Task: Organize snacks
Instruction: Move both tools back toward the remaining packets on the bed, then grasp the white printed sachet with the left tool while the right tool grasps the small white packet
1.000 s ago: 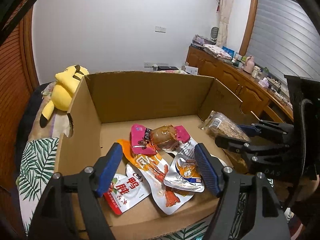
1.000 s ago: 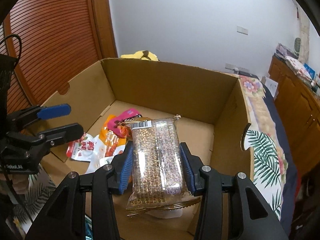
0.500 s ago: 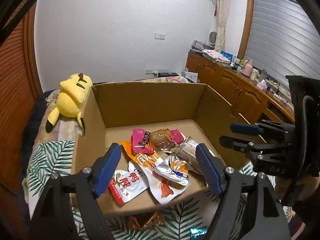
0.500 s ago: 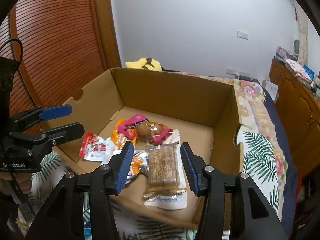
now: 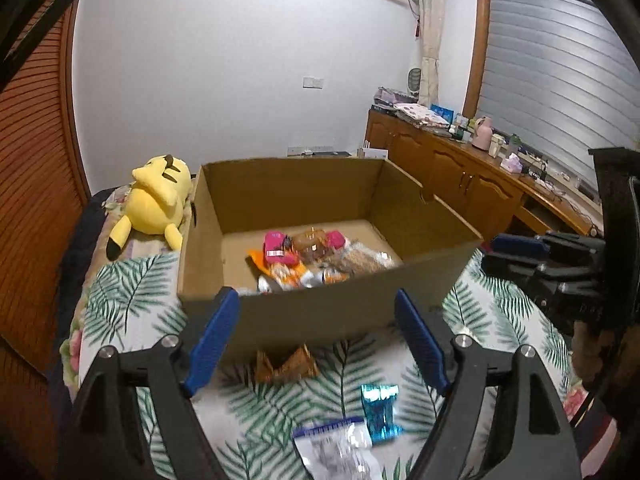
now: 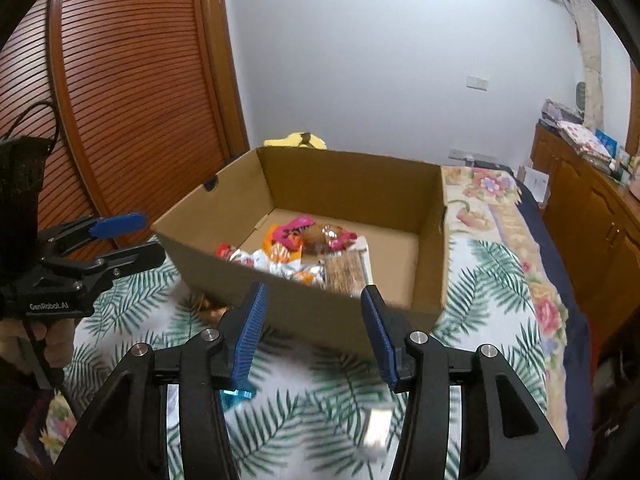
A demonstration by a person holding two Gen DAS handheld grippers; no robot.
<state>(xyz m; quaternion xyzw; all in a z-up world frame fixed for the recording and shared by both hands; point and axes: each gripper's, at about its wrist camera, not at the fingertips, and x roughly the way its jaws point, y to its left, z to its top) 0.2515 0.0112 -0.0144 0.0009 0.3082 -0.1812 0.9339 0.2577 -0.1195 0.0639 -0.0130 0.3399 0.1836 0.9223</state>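
In the left wrist view, a bed covered by a leaf-print bedspread (image 5: 132, 300) carries an open cardboard box (image 5: 320, 312). A white wall stands behind it, a ribbed wooden door to the left, and a wooden sideboard (image 5: 472, 184) crowded with small items runs along the right under a grey roller blind. A yellow plush toy (image 5: 158, 196) lies at the far left edge of the bed, just beside the box. Inside the box, snack packets (image 5: 304, 260) sit in a loose heap toward its near wall: pink, orange, silver and a clear grain bar pack. On the bedspread near the bed's front edge lie a brown crumpled wrapper (image 5: 286, 364) just beside the box, a blue foil packet (image 5: 380, 410) and a silver-white pouch (image 5: 340, 444). The left gripper (image 5: 316, 340) hovers in front of the box, its jaws opening wide with nothing between them. The right gripper (image 5: 508, 252) shows at the right edge.

In the right wrist view, the box (image 6: 312, 304) rests mid-bed, with floral bedding (image 6: 492, 196) toward the far right edge. The snack heap (image 6: 304, 256) lies in the near left part of the box floor. The right gripper (image 6: 316, 332) stands partly open and empty before the near wall. The left gripper (image 6: 120, 240) is at the left, held by a hand (image 6: 44, 344). The blue packet (image 6: 236, 396) peeks out behind the left finger; a pale, blurred packet (image 6: 376, 432) lies near the front edge.
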